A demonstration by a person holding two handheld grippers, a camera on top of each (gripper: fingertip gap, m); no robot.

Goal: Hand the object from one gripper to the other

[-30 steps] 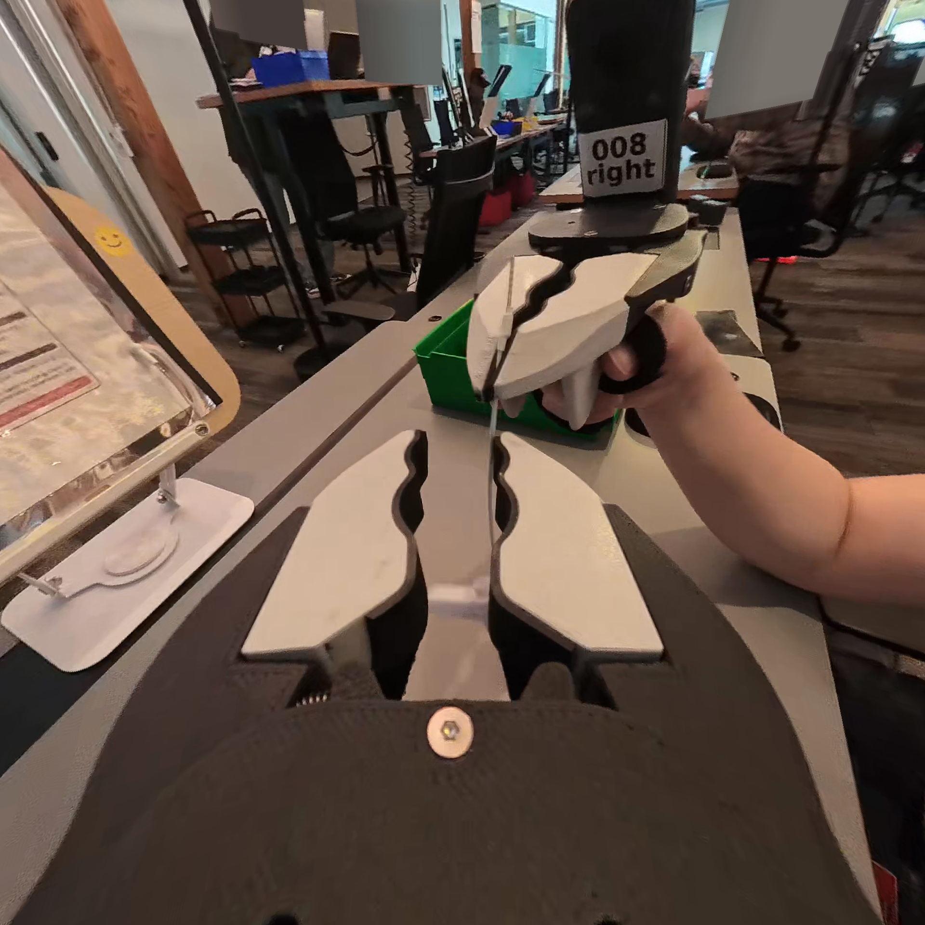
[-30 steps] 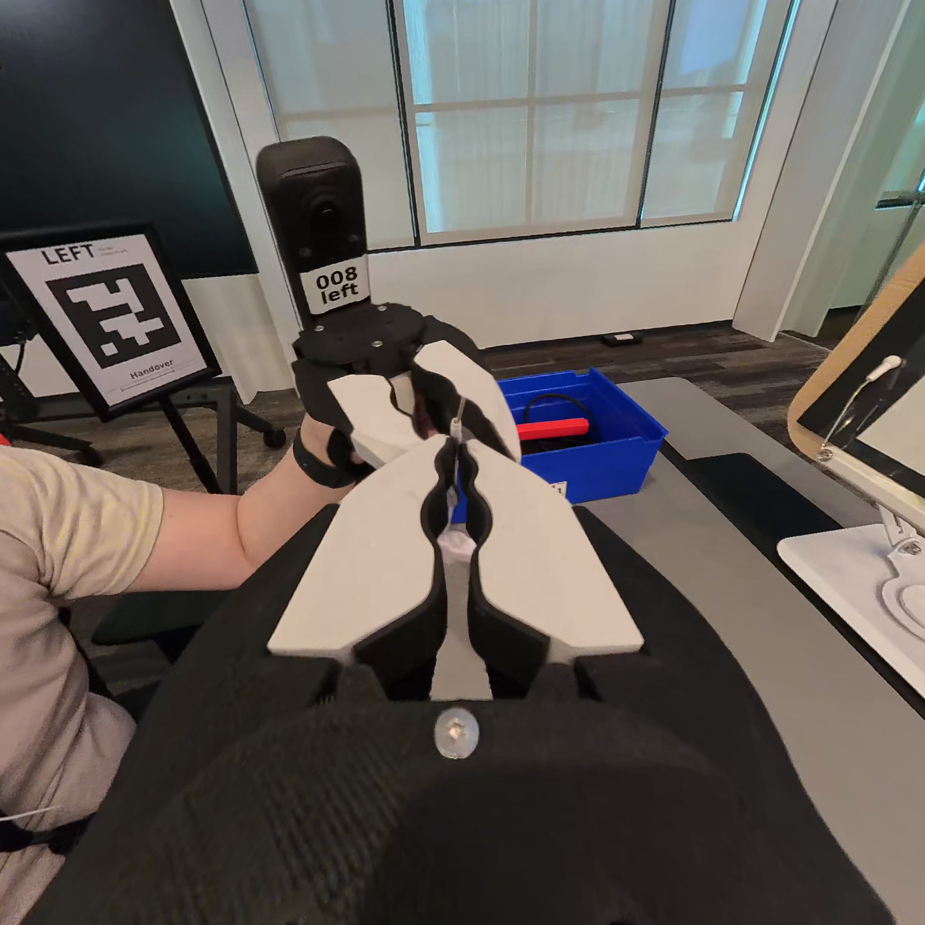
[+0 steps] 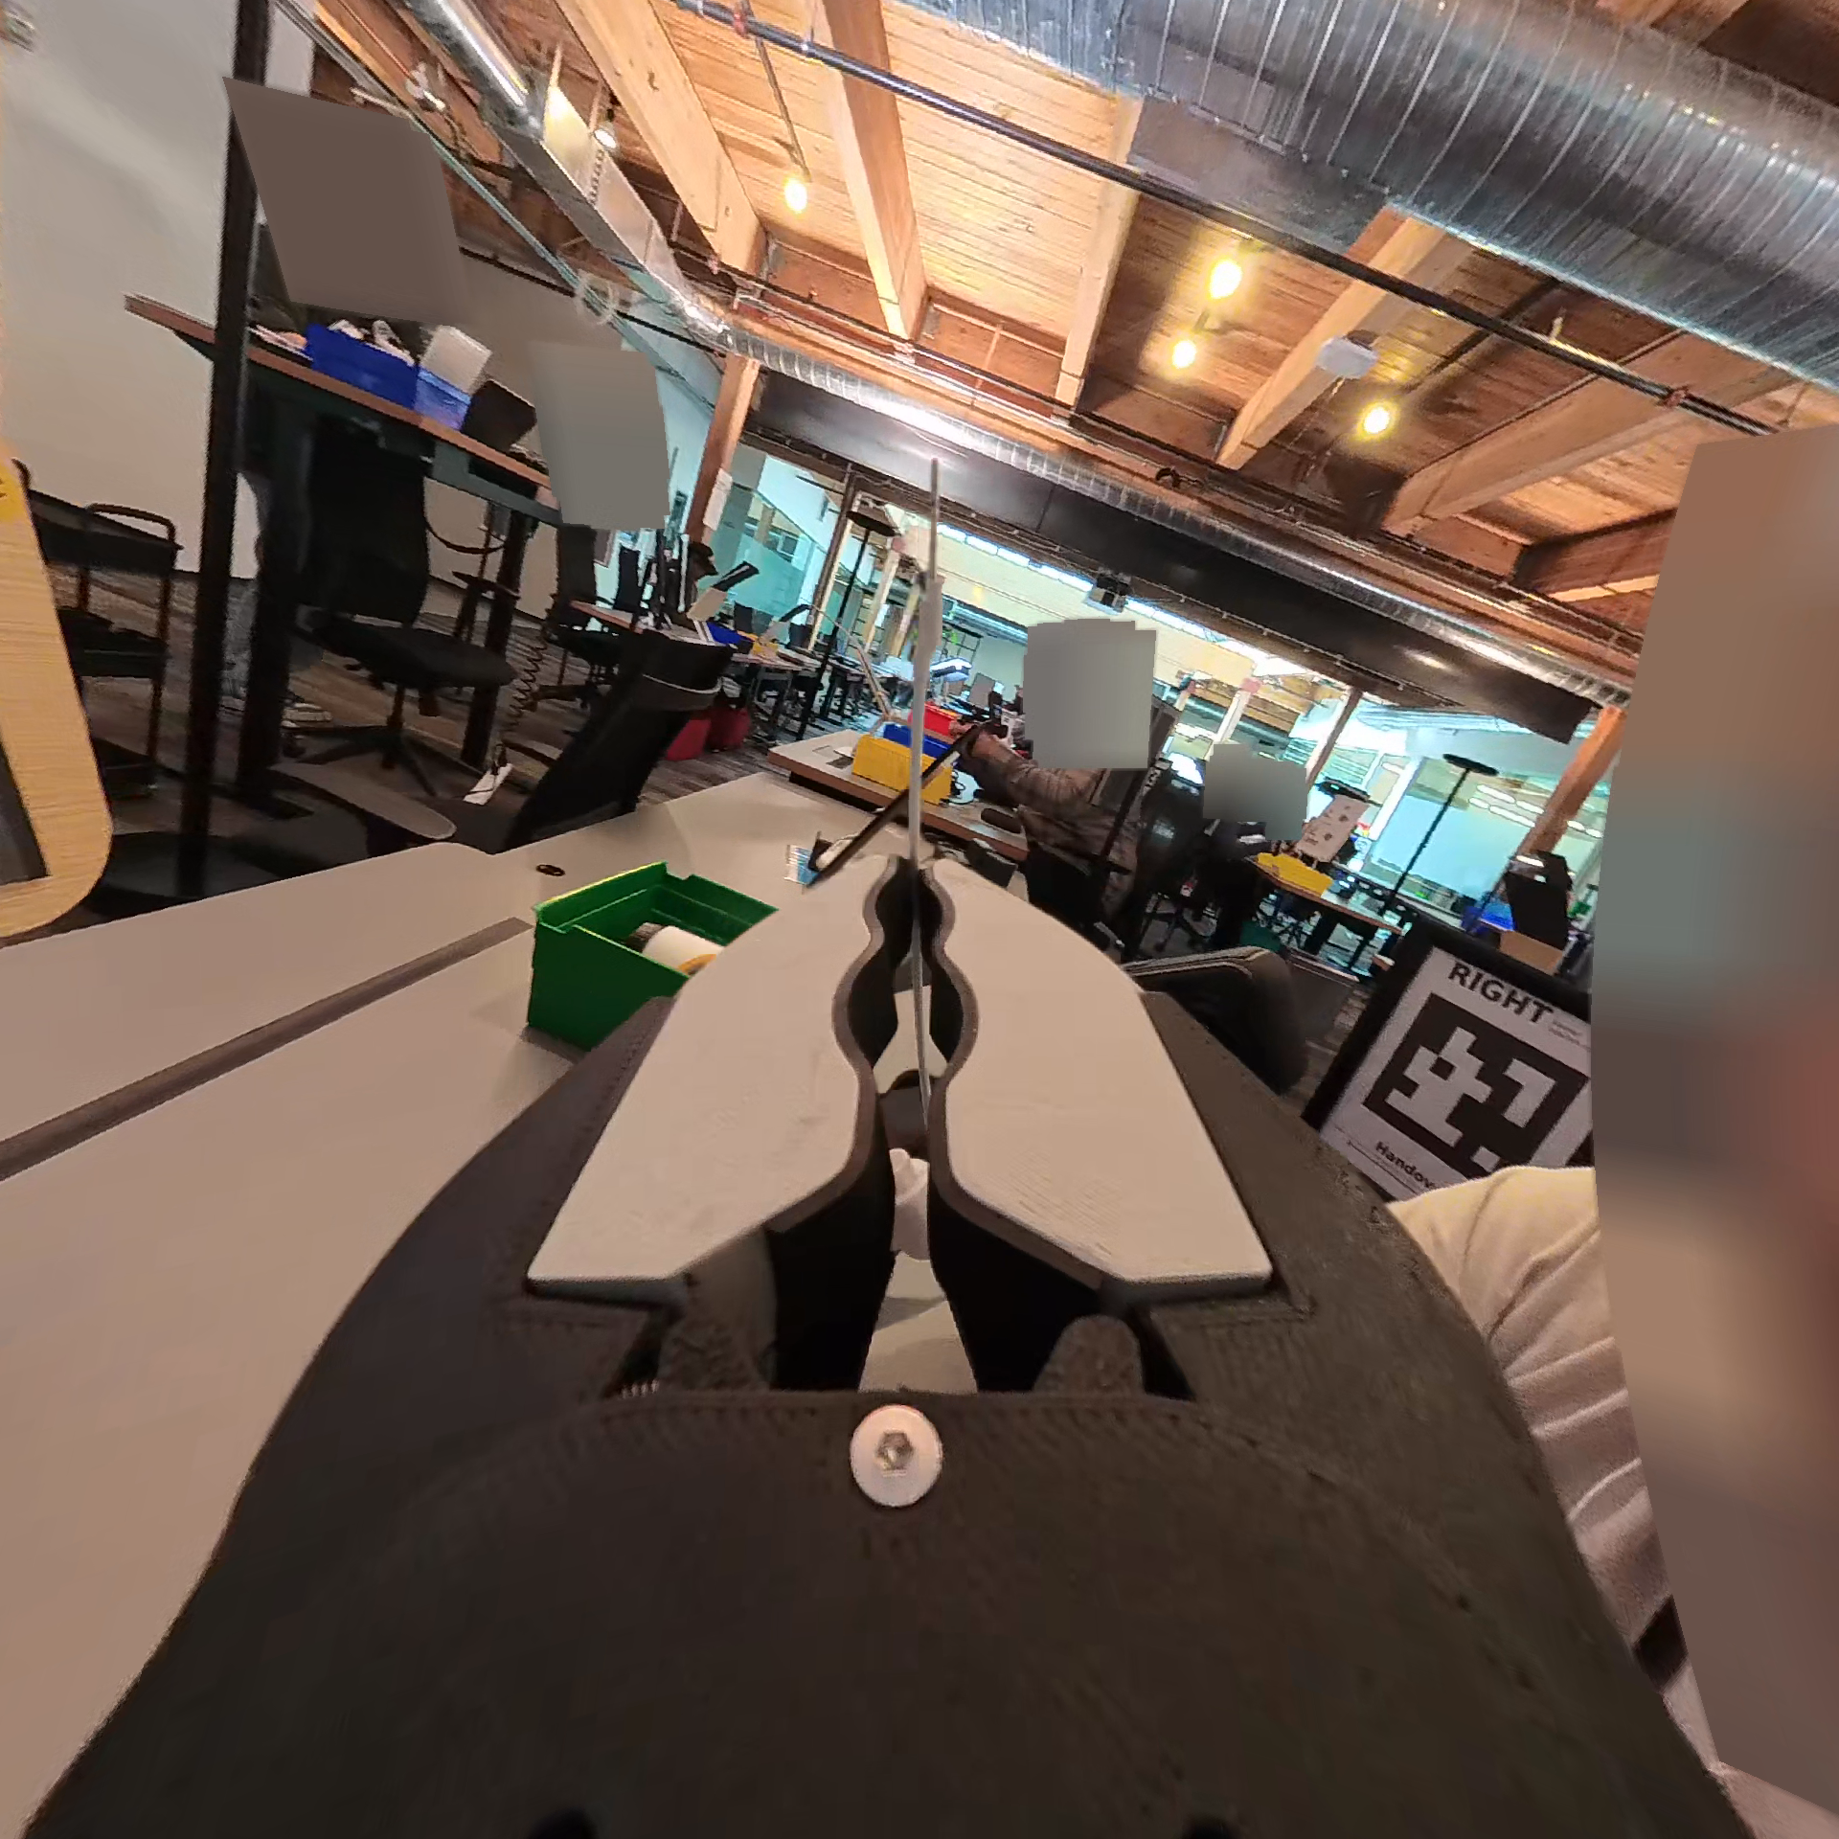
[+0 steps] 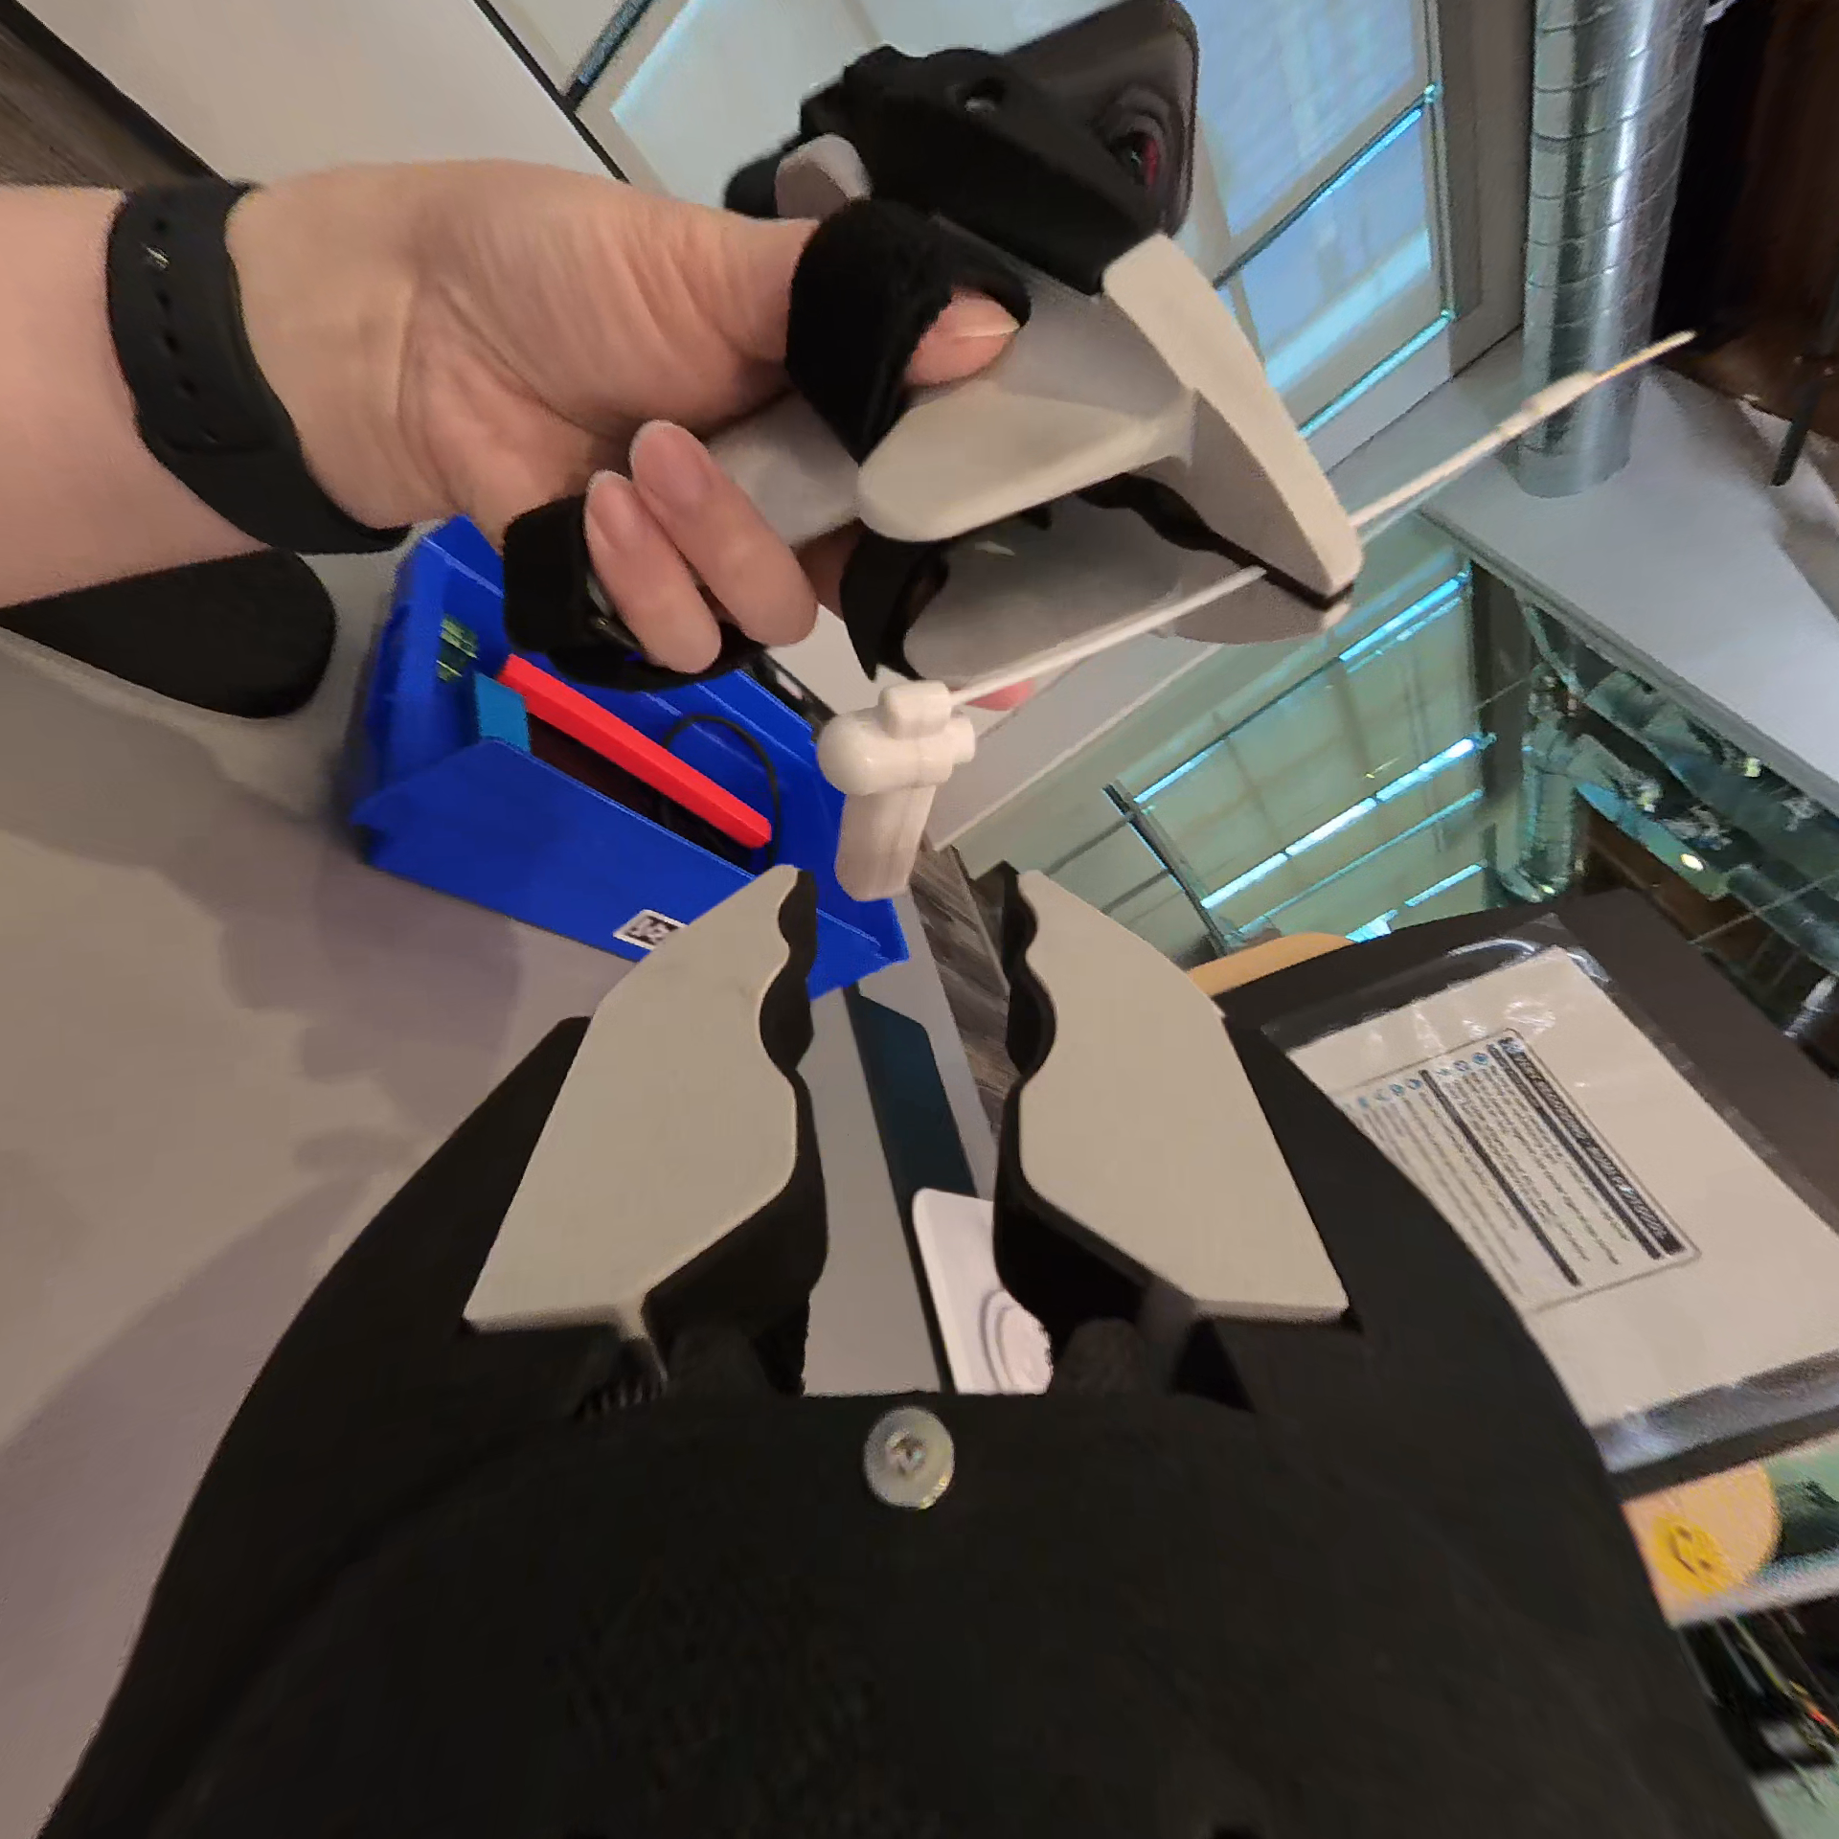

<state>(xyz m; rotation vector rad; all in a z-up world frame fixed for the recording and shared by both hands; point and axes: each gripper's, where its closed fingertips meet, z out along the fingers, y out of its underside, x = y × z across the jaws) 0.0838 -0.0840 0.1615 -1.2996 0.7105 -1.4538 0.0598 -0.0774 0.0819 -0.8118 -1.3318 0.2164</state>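
Note:
The object is a thin white rod (image 3: 930, 617) with a white T-shaped handle (image 4: 891, 756). My left gripper (image 3: 911, 871) is shut on the rod. The rod's thin end sticks up past the fingertips, and the handle shows low between the fingers (image 3: 908, 1194). In the right wrist view, a hand holds the left gripper (image 4: 1324, 587) up high, with the rod (image 4: 1473, 438) pointing to the upper right. My right gripper (image 4: 906, 881) is open and empty. The handle hangs just above its left fingertip and does not touch it.
A green bin (image 3: 607, 955) with a roll inside stands on the grey table (image 3: 249, 995). A blue bin (image 4: 557, 796) holds a red stick and a black cable. A marker sign (image 3: 1473, 1075) stands to the right. A framed sheet on a stand (image 4: 1493, 1144) is at the right. Tip to tip, the grippers are about 8 centimetres apart.
The right gripper was shut on the rod and has opened and let go. The left gripper was open around it, has shut on it, and has tilted upward with it.

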